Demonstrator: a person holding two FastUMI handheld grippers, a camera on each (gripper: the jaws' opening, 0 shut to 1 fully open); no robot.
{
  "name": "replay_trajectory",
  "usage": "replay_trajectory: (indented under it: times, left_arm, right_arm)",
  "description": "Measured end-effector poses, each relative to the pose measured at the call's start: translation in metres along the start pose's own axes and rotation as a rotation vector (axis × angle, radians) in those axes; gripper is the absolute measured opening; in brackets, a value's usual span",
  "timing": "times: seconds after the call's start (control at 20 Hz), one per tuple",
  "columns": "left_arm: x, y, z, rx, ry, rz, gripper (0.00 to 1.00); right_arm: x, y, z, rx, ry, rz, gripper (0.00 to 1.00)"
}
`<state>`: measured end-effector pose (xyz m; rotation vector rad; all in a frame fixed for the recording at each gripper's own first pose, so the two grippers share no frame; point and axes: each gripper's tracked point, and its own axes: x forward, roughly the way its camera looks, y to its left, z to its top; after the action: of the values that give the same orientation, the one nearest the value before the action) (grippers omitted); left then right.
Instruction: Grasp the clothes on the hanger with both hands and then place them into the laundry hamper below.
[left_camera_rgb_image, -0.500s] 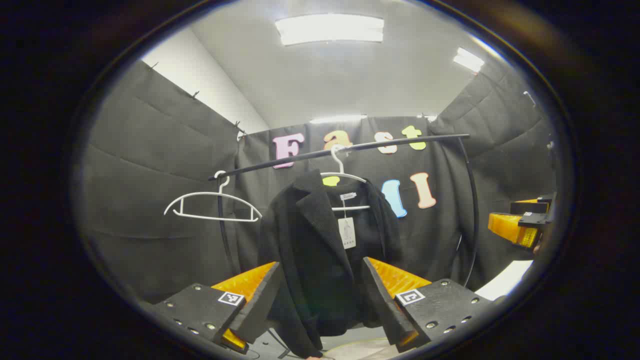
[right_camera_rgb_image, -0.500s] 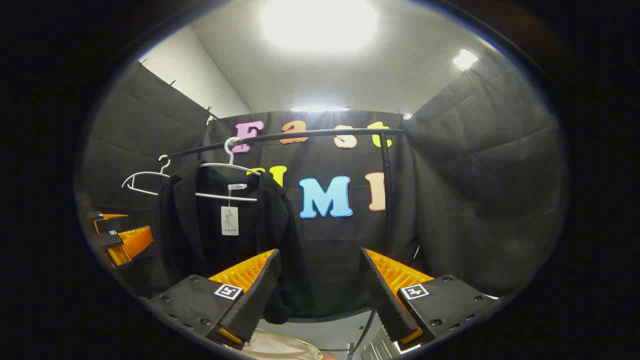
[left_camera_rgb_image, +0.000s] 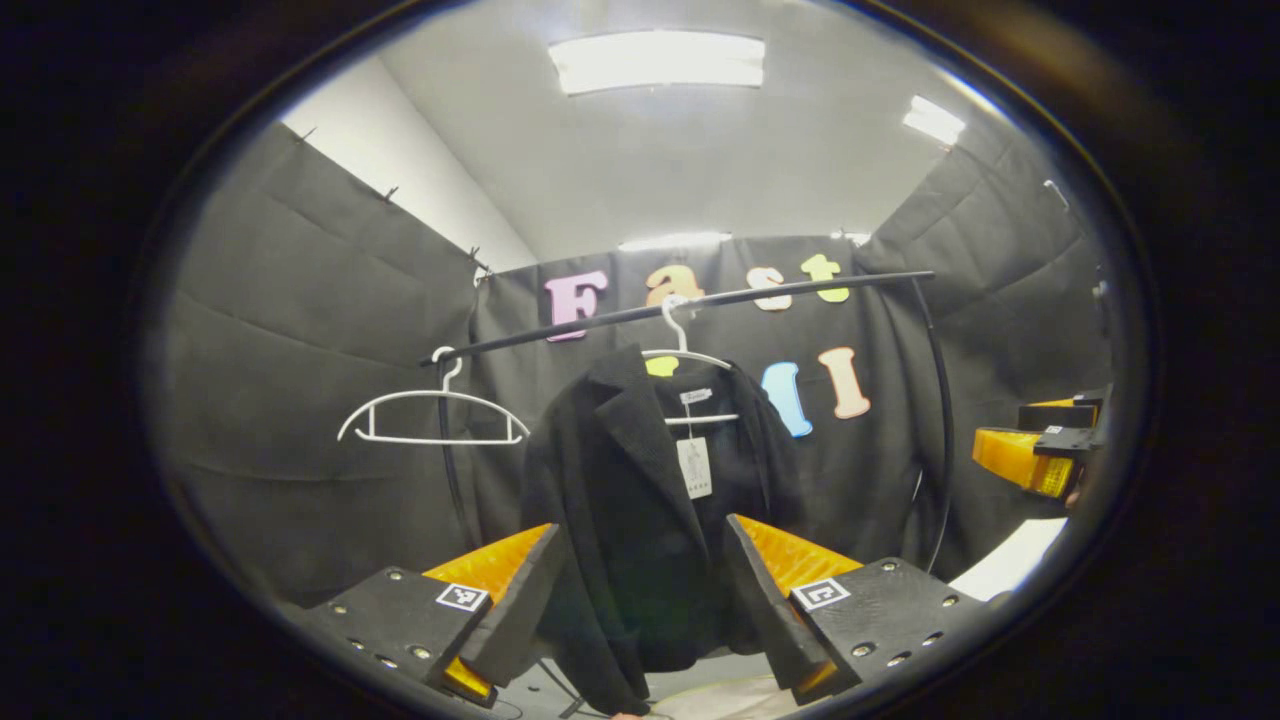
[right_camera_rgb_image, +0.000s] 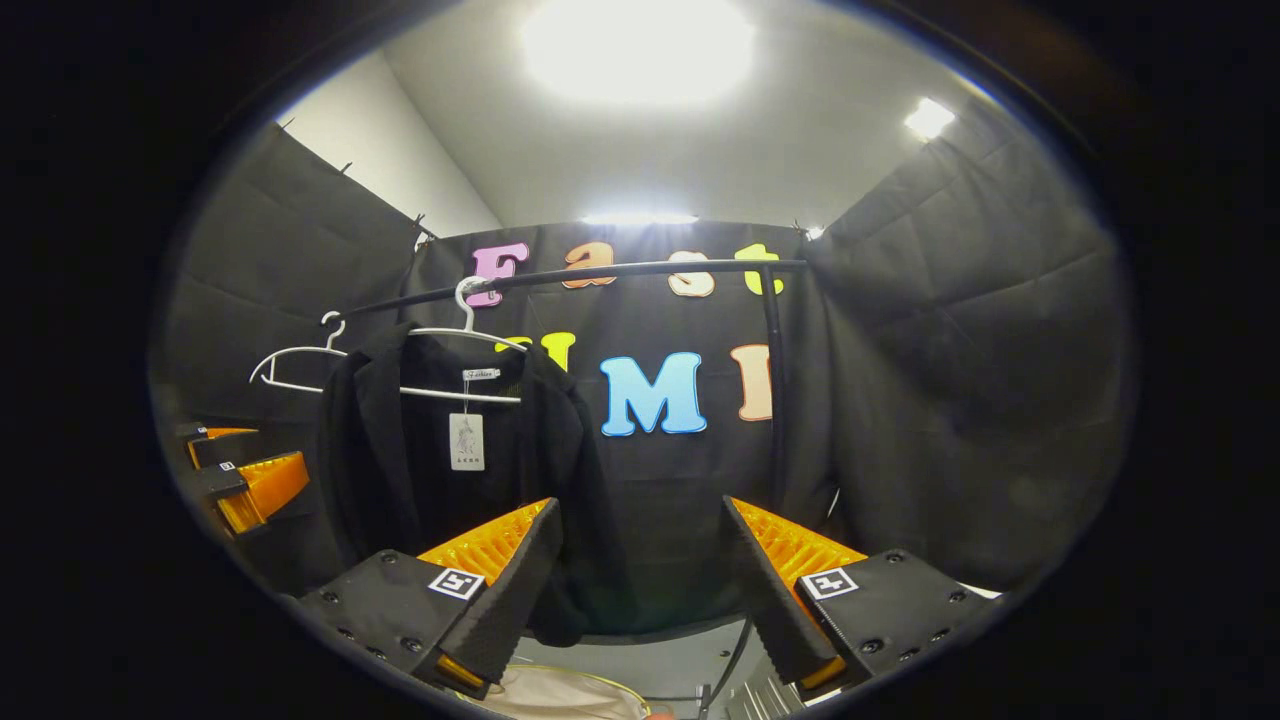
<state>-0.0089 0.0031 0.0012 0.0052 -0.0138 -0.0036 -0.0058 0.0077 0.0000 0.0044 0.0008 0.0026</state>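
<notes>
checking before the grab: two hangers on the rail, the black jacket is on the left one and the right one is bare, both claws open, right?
Not quite. In the left gripper view the black jacket hangs on the right hanger, and the left hanger is the bare one. Both are on the rail, and the left claw and right claw are open.

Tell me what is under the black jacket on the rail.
Below the jacket, a pale hamper rim peeks out at the bottom edge. The jaws cover most of it, so its inside cannot be seen.
</notes>
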Motion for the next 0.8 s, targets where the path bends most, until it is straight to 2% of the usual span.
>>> replay_trajectory:
  times: [0.05,0.4,0.8]
  left_arm:
    - [0.0,0.0,0.0,0.0,0.0,-0.001,0.94]
    - [0.008,0.007,-0.003,-0.002,-0.002,-0.012,0.94]
    - [0.022,0.012,0.001,-0.008,-0.025,-0.045,0.94]
  right_arm:
    - [0.001,0.001,0.0,-0.002,0.0,-0.001,0.96]
    - [0.003,0.013,0.0,0.003,-0.001,-0.007,0.99]
    - [0.014,0.042,0.002,0.028,-0.009,0.012,0.97]
